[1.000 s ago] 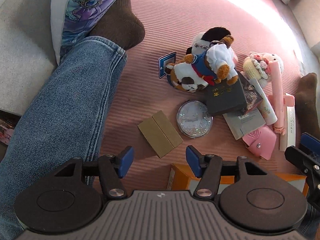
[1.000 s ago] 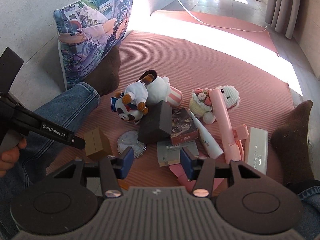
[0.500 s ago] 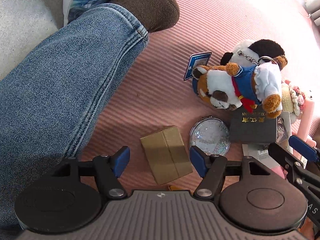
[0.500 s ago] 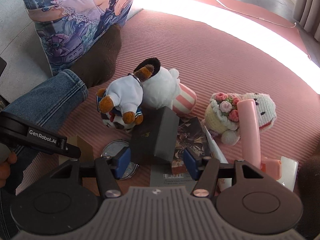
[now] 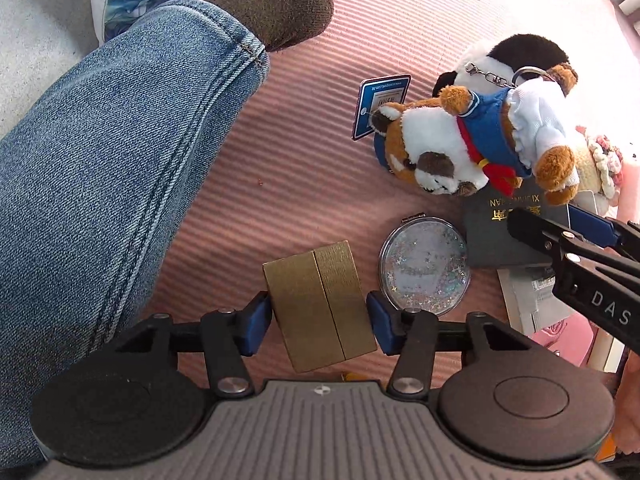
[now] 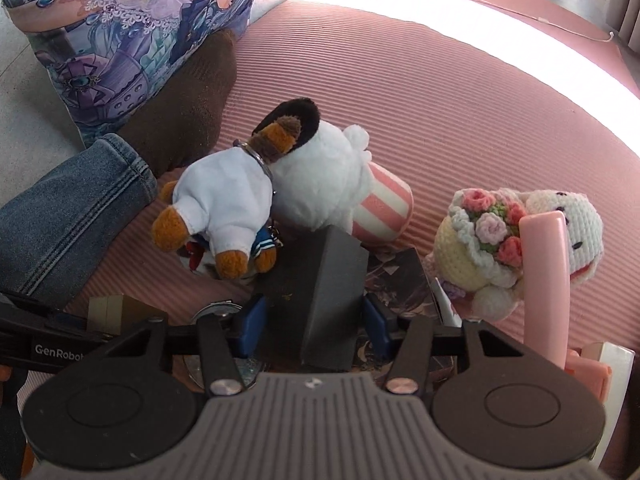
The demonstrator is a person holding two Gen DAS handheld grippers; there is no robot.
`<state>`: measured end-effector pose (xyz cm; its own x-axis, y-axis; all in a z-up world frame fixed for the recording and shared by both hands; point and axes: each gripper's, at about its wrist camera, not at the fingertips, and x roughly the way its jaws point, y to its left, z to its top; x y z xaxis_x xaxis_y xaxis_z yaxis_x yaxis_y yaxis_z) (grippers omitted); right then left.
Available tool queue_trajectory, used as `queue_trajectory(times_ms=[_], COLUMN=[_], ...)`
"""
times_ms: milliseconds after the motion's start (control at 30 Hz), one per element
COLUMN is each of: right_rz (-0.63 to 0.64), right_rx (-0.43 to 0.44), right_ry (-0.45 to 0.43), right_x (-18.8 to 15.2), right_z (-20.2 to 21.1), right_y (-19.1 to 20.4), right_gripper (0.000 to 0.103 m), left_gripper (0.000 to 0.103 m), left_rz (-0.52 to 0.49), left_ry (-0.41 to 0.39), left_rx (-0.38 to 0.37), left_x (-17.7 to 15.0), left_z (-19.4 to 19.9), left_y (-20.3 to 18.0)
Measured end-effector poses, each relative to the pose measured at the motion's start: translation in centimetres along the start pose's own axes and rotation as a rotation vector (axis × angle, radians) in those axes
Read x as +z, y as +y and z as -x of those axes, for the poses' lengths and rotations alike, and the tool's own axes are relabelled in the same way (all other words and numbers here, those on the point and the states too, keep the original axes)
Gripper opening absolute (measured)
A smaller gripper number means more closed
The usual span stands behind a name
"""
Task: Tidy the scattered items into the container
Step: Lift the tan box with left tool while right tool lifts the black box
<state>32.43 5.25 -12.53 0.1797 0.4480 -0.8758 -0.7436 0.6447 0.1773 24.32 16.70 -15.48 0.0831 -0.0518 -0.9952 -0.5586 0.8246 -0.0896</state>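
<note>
Two hand-held grippers, both pointing downward.
Left gripper: jaws just closing, blue pads astride a gold box, a slight gap visible. Right gripper: tilted forward, jaws just closing, pads flanking a dark grey box, contact unclear.

The pink mat lies bare between the denim leg and the gold box, leaving open room on that side. Right of the box, the glitter compact sits just beside it, and the dark box is hemmed by plush toys behind and a pink stick to the right.
</note>
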Motion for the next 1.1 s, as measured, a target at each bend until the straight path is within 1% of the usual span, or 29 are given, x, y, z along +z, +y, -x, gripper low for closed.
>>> queue_trajectory(times_ms=[67,200,267,333,400,500,600,733,867,1000,1033,1100], right_rz=[-0.003,-0.024,-0.045,-0.067,-0.073,-0.080,-0.105,-0.124,-0.117,-0.105,-0.102,-0.097], right_rx=[-0.005,0.009,0.037,0.074,0.088,0.073,0.054,0.026,0.007,-0.011,-0.015,-0.023], right_ry=[0.000,-0.002,-0.003,0.006,0.014,0.025,0.029,0.029,-0.015,-0.091,-0.111,-0.152], right_x=[0.0,-0.2,-0.4,-0.6,-0.7,-0.7,-0.8,-1.1,-1.6,-2.3,-2.5,-3.0], right_z=[0.1,1.1,1.9,2.3,2.3,1.4,0.8,1.4,3.5,6.7,7.6,9.5], right_y=[0.2,0.5,0.5,0.7,1.0,1.4,1.6,1.9,2.4,3.5,3.7,4.1], right_gripper=[0.053,0.046,0.044,0.043,0.044,0.043,0.040,0.039,0.039,0.039,0.039,0.039], left_gripper=[0.060,0.060,0.060,0.060,0.060,0.060,0.059,0.059,0.058,0.058,0.058,0.058], left_rz=[-0.015,-0.036,-0.045,-0.056,-0.061,-0.066,-0.072,-0.106,-0.150,-0.200,-0.212,-0.231], left_ry=[-0.009,-0.016,-0.018,-0.022,-0.025,-0.026,-0.028,-0.045,-0.087,-0.153,-0.172,-0.205], left_rx=[0.003,0.002,0.002,0.003,0.002,-0.003,-0.010,0.004,0.014,0.031,0.033,0.037], left_x=[-0.3,-0.9,-1.2,-1.4,-1.8,-2.2,-2.6,-3.6,-4.9,-6.5,-4.9,-4.4], left_z=[0.1,0.1,0.1,0.2,0.4,0.4,0.5,0.9,2.1,4.2,3.7,4.6], left_y=[-0.3,-0.7,-0.9,-1.2,-1.4,-1.5,-1.7,-2.4,-3.3,-4.3,-2.9,-2.6])
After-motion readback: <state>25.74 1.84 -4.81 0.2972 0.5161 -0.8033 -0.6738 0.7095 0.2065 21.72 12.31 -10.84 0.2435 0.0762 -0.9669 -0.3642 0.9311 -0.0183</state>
